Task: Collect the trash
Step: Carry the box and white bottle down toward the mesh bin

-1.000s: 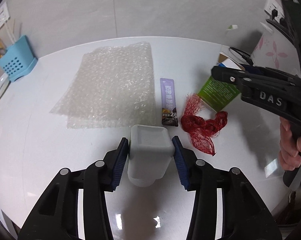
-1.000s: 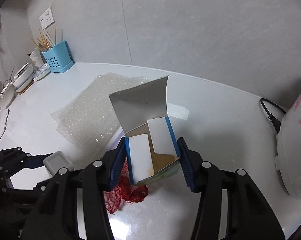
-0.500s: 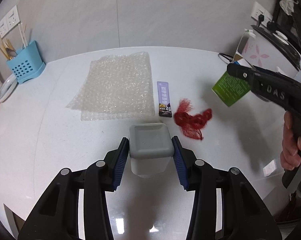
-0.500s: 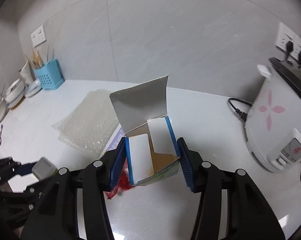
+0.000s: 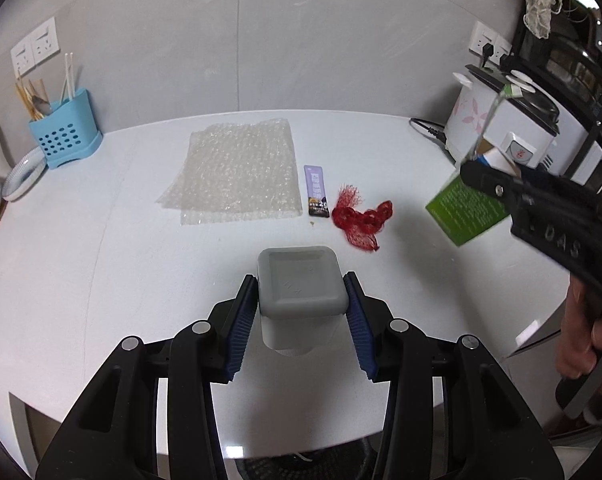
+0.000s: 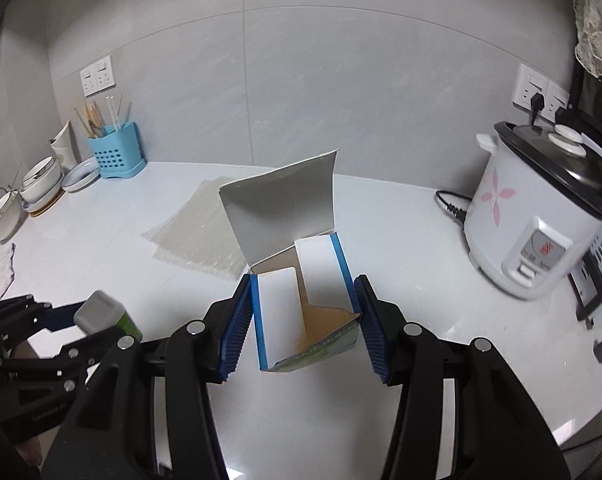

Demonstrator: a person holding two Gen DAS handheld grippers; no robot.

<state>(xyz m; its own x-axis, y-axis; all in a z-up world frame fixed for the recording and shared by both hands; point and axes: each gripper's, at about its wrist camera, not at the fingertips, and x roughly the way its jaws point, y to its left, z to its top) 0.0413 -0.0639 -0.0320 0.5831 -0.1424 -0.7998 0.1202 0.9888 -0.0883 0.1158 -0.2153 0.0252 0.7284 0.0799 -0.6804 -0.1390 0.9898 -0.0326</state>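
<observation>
My left gripper (image 5: pixel 302 304) is shut on a grey-capped plastic bottle (image 5: pixel 301 280) and holds it above the white counter's front edge; the bottle also shows in the right wrist view (image 6: pixel 101 312). My right gripper (image 6: pixel 303 312) is shut on an open green-and-blue cardboard box (image 6: pixel 305 304) with its flap up, held above the counter; the box shows at the right in the left wrist view (image 5: pixel 463 210). On the counter lie a sheet of bubble wrap (image 5: pixel 237 172), a purple sachet (image 5: pixel 316 191) and a red mesh net (image 5: pixel 361 220).
A blue utensil holder (image 5: pixel 63 136) and dishes (image 6: pixel 41 188) stand at the back left. A white rice cooker (image 6: pixel 541 216) with its cord stands at the back right. A dark bin opening (image 5: pixel 301 460) lies below the counter's front edge.
Both grippers have lifted and pulled back from the counter with the bottle and the box held. The trash on the counter now looks farther away.
</observation>
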